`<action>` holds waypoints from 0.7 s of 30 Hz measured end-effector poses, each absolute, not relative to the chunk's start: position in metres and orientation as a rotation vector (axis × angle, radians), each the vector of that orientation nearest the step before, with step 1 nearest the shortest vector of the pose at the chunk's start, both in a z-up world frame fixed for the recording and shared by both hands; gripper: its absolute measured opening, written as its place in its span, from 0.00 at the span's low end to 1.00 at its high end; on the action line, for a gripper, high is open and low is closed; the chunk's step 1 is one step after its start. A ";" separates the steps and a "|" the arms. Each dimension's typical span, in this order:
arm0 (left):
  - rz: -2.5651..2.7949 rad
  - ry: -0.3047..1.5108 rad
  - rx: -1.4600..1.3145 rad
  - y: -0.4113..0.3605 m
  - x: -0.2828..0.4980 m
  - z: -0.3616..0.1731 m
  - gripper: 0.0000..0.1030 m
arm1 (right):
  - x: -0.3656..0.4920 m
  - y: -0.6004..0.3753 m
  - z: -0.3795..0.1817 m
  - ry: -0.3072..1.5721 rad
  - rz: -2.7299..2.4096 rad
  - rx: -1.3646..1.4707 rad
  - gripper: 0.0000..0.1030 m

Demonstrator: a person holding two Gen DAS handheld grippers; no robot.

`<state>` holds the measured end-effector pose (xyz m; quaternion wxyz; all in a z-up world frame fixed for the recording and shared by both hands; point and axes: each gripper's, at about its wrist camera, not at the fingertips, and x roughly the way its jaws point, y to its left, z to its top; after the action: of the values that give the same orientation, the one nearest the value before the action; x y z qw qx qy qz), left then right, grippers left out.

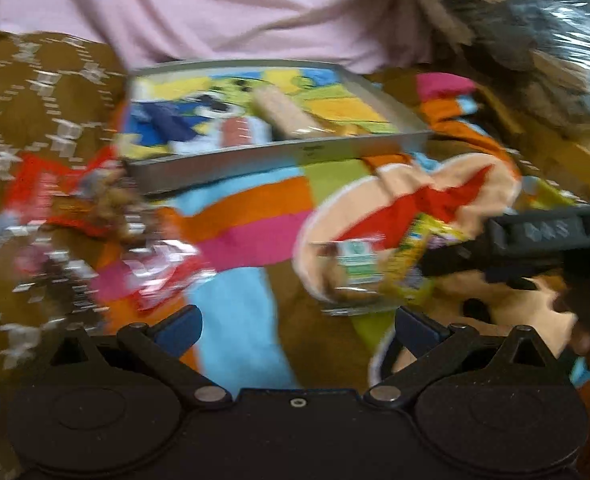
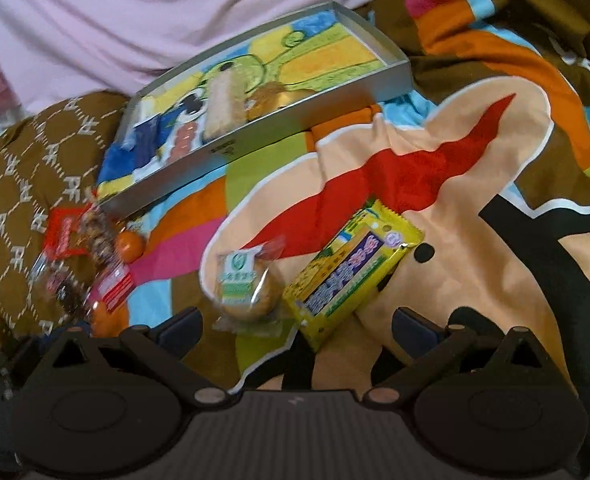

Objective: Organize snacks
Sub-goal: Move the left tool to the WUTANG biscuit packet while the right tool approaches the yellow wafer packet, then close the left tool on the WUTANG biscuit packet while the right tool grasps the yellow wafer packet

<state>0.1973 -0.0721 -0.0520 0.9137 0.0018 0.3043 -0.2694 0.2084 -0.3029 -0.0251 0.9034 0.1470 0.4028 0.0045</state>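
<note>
Right now both my tongs are spread wide and grip nothing. My left tongs (image 1: 297, 326) hover over the colourful blanket (image 1: 247, 208), and that view is smeared with blur. My right tongs (image 2: 297, 326) hang low over the same blanket, with a round cake (image 2: 245, 290) in clear wrap just ahead, nearer the left finger, and a yellow packet (image 2: 353, 264) lying beside it, tilted up to the right. The two look to be touching at their near edges, though I can't be sure. Farther off sits a shallow grey tray (image 2: 215, 152) with a cartoon-printed floor; a long pale bar (image 2: 223, 104) and a brown bun (image 2: 271, 98) lie inside it, side by side. Left of the tray's near corner lies a heap of red-labelled snack bags (image 2: 83, 256) with an orange ball (image 2: 130, 245) against them. Pink cloth (image 2: 95, 32) fills the background behind the tray.
</note>
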 end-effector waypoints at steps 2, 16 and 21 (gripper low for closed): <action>-0.617 0.641 0.000 -0.079 0.204 -0.057 0.99 | 0.216 -0.311 -0.029 0.843 0.004 0.360 1.00; -0.713 0.685 -0.060 -0.111 0.247 -0.075 0.95 | 0.248 -0.326 -0.048 0.888 0.010 0.439 0.84; -0.730 0.681 -0.033 -0.120 0.253 -0.076 0.92 | 0.254 -0.329 -0.052 0.897 0.001 0.463 0.83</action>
<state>0.2532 -0.1199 -0.0759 0.8778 -0.0157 0.3265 -0.3501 0.2543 -0.3291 -0.0522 0.8755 0.2216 0.4295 0.0004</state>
